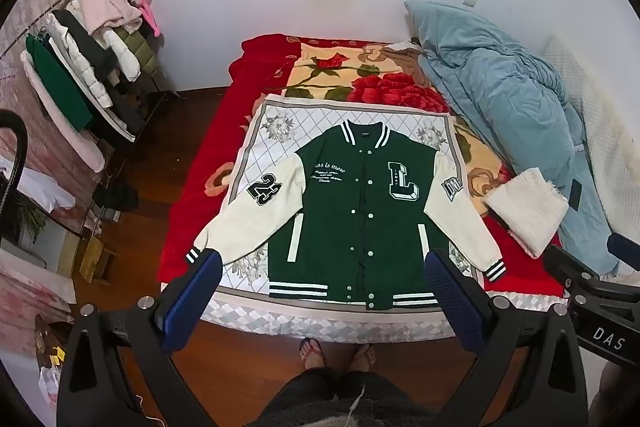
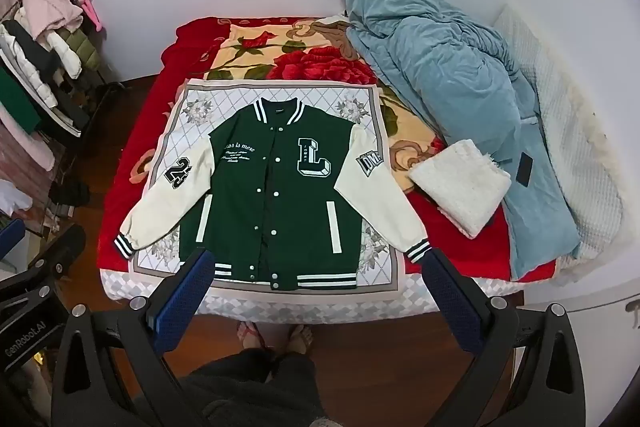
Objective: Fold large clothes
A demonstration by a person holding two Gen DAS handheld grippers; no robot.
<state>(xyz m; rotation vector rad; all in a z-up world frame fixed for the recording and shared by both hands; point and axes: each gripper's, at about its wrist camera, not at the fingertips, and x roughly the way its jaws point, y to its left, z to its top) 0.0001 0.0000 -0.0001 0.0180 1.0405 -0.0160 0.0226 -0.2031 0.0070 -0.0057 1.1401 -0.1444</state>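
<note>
A green varsity jacket (image 1: pixel 352 203) with cream sleeves lies flat, face up and buttoned, on a white patterned cloth (image 1: pixel 280 131) on the bed; it also shows in the right wrist view (image 2: pixel 280 195). Both sleeves spread out and down to striped cuffs. My left gripper (image 1: pixel 320 283) is open and empty, held above the jacket's hem. My right gripper (image 2: pixel 316 279) is open and empty, also above the hem, its right finger near the right cuff (image 2: pixel 418 251).
A red rose blanket (image 1: pixel 360 75) covers the bed. A blue quilt (image 1: pixel 500 99) and a folded white fluffy item (image 1: pixel 528 207) lie on the right. A clothes rack (image 1: pixel 80 79) stands at left. The person's feet (image 1: pixel 336 351) stand on the wood floor at the bed's near edge.
</note>
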